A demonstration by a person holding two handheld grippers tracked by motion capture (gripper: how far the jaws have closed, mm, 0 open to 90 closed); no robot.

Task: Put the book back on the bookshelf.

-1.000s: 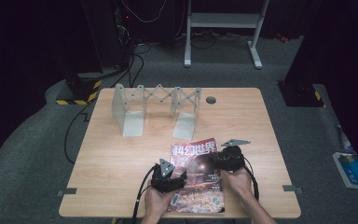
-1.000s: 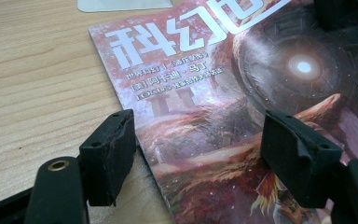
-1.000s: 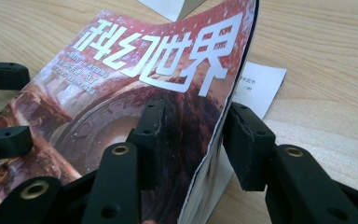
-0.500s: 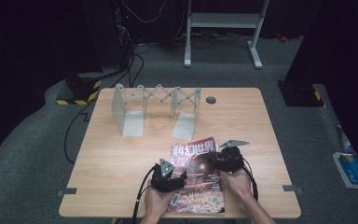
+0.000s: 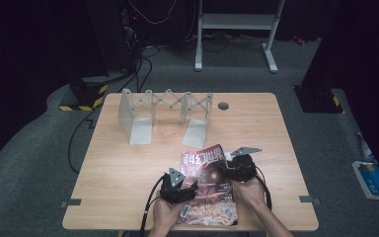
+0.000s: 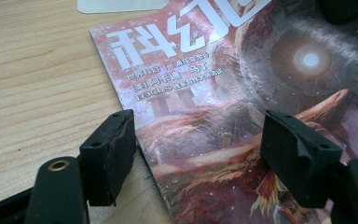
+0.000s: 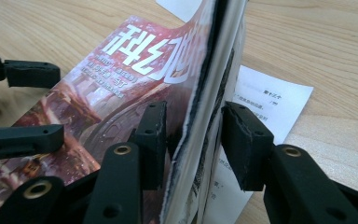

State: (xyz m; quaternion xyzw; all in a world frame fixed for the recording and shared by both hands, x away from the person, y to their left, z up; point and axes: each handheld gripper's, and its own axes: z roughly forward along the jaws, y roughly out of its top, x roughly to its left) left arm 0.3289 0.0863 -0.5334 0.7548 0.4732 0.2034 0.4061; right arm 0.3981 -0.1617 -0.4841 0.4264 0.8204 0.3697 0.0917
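Note:
A magazine (image 5: 208, 186) with a red cover and white Chinese title lies near the table's front edge. My left gripper (image 5: 177, 186) is at its left edge; in the left gripper view its jaws stand wide open (image 6: 200, 154), one over bare wood and one over the cover (image 6: 205, 84). My right gripper (image 5: 238, 168) holds the magazine's right edge. In the right gripper view that edge (image 7: 205, 93) stands lifted between the two pads (image 7: 189, 142), which close on it. The left gripper (image 7: 30, 105) shows farther off there, open.
A grey folding rack (image 5: 165, 106) with two flat base plates stands at the table's back left. A small round grommet (image 5: 223, 105) sits behind it to the right. A white printed sheet (image 7: 270, 102) lies under the magazine's lifted side. Bare wood (image 5: 118, 168) stretches to the left.

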